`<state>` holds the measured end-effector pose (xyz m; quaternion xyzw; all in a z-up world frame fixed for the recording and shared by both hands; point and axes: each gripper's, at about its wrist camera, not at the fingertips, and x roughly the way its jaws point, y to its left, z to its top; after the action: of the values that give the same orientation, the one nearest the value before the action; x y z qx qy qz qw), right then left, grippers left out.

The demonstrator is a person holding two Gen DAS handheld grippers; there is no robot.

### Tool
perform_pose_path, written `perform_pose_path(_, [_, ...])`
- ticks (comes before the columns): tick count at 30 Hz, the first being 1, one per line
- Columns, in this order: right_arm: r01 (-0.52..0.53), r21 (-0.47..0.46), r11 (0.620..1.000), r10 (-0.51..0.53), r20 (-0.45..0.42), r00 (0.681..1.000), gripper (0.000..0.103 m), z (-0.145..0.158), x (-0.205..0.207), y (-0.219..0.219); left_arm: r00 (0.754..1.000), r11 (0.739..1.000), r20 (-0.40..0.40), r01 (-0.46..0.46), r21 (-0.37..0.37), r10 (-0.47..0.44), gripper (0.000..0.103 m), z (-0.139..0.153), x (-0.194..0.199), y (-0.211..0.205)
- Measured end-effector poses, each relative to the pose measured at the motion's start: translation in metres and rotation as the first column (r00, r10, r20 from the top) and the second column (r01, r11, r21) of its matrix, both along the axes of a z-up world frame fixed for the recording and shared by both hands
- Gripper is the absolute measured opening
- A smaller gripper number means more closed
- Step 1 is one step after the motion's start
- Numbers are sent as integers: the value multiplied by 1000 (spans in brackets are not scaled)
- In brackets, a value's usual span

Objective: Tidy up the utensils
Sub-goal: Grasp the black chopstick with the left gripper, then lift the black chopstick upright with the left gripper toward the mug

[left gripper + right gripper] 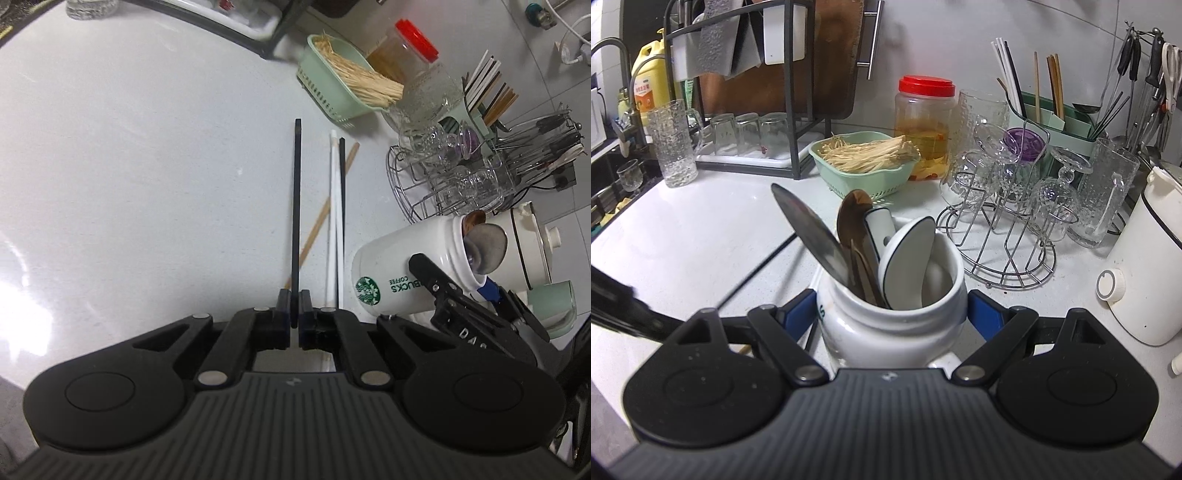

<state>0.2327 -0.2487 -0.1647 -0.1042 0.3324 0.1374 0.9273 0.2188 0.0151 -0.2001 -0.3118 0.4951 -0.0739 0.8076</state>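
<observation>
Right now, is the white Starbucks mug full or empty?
Full of utensils: the white ceramic Starbucks mug holds spoons and a metal spatula sticking out above its rim.

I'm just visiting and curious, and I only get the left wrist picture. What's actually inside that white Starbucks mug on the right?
Observer: The right wrist view looks into the white mug: a metal blade, a wooden spoon and white ceramic spoons stand in it.
Operator: How is it being held?
Observer: The right gripper has a blue pad pressed on each side of it.
Operator: Is there a sink nearby?
Observer: A curved tap shows at the far left, with a yellow bottle beside it.
</observation>
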Motion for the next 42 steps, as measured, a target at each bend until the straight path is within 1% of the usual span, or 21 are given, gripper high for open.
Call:
perform_pose_path(4, [-6,-7,1000,6,-6,1000,90,0,1,1,1000,1000,-17,21,-12,-21,4,0,-21,16])
perform_pose_path(8, [-2,-13,1000,2,-9,1000,90,0,2,2,994,996,-54,90,-19,-90,4,-7,-40,30])
perform_pose_path(10, [3,-13,1000,-3,-13,1000,90,0,2,3,991,993,-67,115,4,-115,4,-10,-51,37])
perform_pose_path(11, [5,-15,1000,-5,-14,1000,90,0,3,3,988,991,-76,133,26,-131,4,-10,-57,38])
perform_pose_path(12, [5,-17,1000,-5,-15,1000,90,0,3,3,985,987,-85,155,29,-153,4,-12,-61,38])
perform_pose_path(16, [3,-20,1000,-3,-17,1000,90,0,4,4,963,973,-139,232,9,-229,4,-25,-78,36])
perform_pose_path(19, [6,-22,1000,-6,-17,1000,90,0,4,5,950,966,-177,257,-22,-257,4,-40,-86,37])
perform_pose_path(23, [5,-31,1000,-6,-27,1000,90,0,6,6,939,963,-215,266,-49,-270,4,-55,-84,35])
perform_pose_path(25, [3,-33,999,-4,-29,1000,90,1,6,6,935,960,-218,272,-71,-281,4,-60,-78,34])
perform_pose_path(28, [8,-32,999,-9,-27,1000,90,0,6,6,934,961,-226,272,-53,-277,5,-61,-70,32])
perform_pose_path(30, [13,-33,999,-14,-27,1000,90,0,5,7,932,962,-240,268,-55,-273,6,-63,-69,33])
perform_pose_path(32, [15,-33,999,-16,-27,1000,90,0,5,7,934,964,-239,259,-58,-265,13,-63,-68,35])
perform_pose_path(34, [14,-33,999,-15,-27,1000,90,0,5,7,939,967,-232,246,-60,-253,17,-64,-67,36])
perform_pose_path(40, [9,-38,999,-10,-25,1000,90,0,6,7,941,971,-239,231,-58,-238,16,-73,-62,32])
perform_pose_path(42, [5,-39,999,-6,-26,1000,90,0,6,7,942,968,-225,240,-69,-249,12,-74,-61,29])
